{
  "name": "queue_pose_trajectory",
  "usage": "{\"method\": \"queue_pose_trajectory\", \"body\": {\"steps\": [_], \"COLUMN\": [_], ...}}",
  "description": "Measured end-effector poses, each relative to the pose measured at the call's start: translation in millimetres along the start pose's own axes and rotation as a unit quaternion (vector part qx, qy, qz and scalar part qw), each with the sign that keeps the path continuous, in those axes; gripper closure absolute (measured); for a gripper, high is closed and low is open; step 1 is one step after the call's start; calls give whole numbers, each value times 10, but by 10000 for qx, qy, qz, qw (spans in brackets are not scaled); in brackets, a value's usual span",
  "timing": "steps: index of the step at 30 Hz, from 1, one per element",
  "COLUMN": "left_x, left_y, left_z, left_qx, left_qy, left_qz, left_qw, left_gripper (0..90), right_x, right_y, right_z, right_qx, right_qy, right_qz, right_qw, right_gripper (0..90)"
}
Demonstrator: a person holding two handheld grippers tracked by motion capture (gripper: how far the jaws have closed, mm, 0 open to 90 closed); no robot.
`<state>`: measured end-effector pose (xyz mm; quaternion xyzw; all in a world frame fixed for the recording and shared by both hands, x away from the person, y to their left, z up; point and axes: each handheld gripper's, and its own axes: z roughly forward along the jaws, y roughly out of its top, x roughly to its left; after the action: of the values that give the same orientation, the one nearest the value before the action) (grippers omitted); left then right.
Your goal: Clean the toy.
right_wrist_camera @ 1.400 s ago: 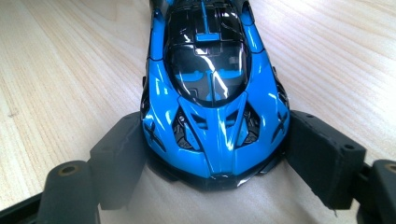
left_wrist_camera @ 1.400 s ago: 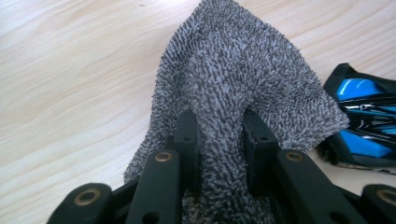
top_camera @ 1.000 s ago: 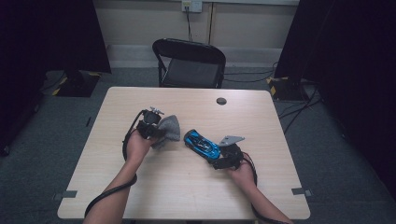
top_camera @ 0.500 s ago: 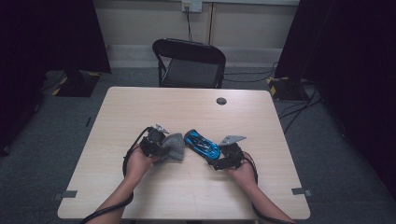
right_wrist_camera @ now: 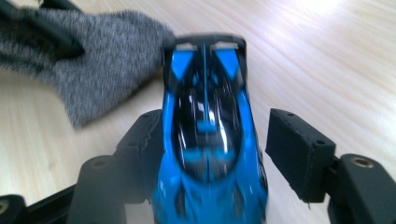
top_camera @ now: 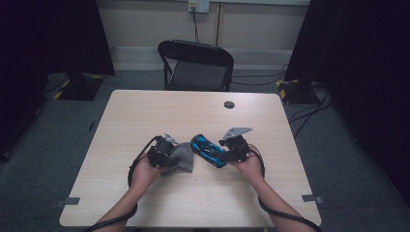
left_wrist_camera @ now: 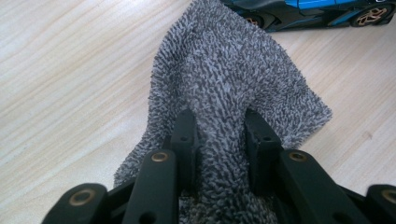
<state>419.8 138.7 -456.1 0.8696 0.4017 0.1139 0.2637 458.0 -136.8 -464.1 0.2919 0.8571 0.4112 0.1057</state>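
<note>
my left gripper [left_wrist_camera: 218,135] pinches the grey cloth [left_wrist_camera: 233,79] over the table [left_wrist_camera: 70,70]; blue toy car [left_wrist_camera: 308,11] lies touching its far edge.

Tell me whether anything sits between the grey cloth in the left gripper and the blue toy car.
Nothing visible does. The grey cloth, clamped in the left gripper, already reaches the blue toy car, with only bare table around them.

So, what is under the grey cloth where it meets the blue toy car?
The grey cloth lies on the wooden table, its far edge touching the blue toy car. Whatever lies beneath the cloth is covered.
</note>
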Motion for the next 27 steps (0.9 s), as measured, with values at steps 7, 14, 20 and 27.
{"method": "queue_pose_trajectory", "body": {"steps": [7, 14, 20, 27], "left_x": [-1, 4, -4, -1], "left_y": [-15, 66, 46, 21], "left_z": [2, -56, 158, 191], "left_qx": [-197, -727, -412, -231], "left_qy": [31, 140, 134, 17], "left_qz": [-53, 145, 219, 296], "left_qw": [9998, 9971, 9988, 9993], "left_gripper": [612, 377, 385, 548], "right_x": [13, 60, 53, 79], "right_y": [100, 53, 37, 74], "right_z": [216, 272, 273, 287], "right_qx": [229, 194, 139, 239], "right_qy": [-90, -177, -138, -138], "right_qz": [29, -79, -17, 57], "right_qw": [9997, 9996, 9998, 9996], "right_gripper": [466, 496, 502, 420]}}
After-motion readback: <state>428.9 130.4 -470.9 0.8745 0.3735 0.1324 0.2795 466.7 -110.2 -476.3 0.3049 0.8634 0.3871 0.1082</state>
